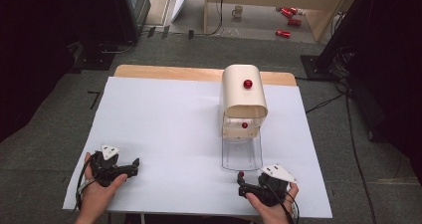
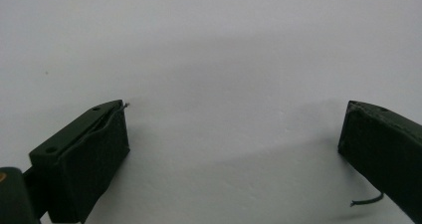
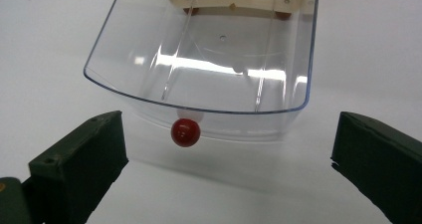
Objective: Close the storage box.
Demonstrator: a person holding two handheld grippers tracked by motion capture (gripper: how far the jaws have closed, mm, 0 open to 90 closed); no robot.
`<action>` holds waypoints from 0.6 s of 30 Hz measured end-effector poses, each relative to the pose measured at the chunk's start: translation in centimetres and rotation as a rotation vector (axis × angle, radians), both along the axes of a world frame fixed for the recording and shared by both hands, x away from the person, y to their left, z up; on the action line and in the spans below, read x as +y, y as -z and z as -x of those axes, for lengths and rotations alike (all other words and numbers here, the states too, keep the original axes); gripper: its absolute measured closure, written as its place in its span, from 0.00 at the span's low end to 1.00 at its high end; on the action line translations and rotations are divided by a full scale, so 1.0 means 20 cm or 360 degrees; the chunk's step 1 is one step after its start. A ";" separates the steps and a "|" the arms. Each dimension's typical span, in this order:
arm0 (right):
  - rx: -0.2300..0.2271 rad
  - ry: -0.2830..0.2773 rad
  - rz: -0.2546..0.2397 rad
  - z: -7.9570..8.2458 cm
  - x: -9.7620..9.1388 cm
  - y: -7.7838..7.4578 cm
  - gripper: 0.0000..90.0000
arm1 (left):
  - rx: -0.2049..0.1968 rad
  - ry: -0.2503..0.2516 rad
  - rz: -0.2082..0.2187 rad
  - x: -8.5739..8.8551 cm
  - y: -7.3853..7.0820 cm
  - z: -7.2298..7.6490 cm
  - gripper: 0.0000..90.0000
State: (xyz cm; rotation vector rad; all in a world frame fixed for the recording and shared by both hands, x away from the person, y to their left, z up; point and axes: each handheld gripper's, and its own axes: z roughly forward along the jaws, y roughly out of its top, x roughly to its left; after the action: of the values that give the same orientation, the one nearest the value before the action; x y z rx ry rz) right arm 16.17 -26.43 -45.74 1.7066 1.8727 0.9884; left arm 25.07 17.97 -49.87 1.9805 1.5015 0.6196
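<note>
A: Seen from above: a white table [image 1: 164, 134], a cream bread-box-like cabinet [image 1: 243, 97] with a red knob on top [image 1: 247, 83], and a clear plastic drawer [image 1: 241, 152] pulled out toward the person's side. Two hand-held grippers low in the view, well apart.

B: And the drawer itself?

A: Transparent, glossy, curved front wall, empty inside [image 3: 209, 69] – bright glare streaks across the base. Small red ball knob [image 3: 185, 132] at the middle of the front, round and shiny, sitting just off the table surface.

B: Gripper positions?

A: Right gripper [image 3: 226, 149] directly facing the knob, jaws spread wide, gripping nothing, knob between them but nearer the left-hand jaw. Left gripper [image 2: 234, 134] resting over bare table, jaws likewise wide open and empty.

B: Risks from here?

A: Probably an off-centre close – one pad meeting the knob first and nudging the light drawer sideways. Knob small, round and smooth, so likely to squirt out of a shallow pinch. Also possible: the whole cabinet sliding on the slick table during a push or pull, with nothing bracing it
</note>
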 end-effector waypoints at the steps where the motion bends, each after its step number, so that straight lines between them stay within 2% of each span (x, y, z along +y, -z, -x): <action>1: 0.0000 0.0000 0.0000 0.00 0.00 0.00 0.00 | 0.0000 0.0000 0.0000 0.00 0.00 0.00 0.00; 11: 0.0024 -0.0005 0.0025 -0.01 0.04 0.07 0.08 | 0.0001 0.0001 0.0001 0.00 0.00 0.00 0.00; 18: 0.0050 0.0000 0.0029 -0.01 0.06 0.11 0.21 | 0.0000 0.0002 0.0001 0.00 0.00 0.00 0.00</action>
State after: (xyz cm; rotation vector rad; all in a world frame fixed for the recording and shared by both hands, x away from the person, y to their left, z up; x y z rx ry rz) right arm 16.41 -25.19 -47.99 1.7213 1.8956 0.9463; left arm 25.06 17.98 -49.87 1.9806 1.5006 0.6185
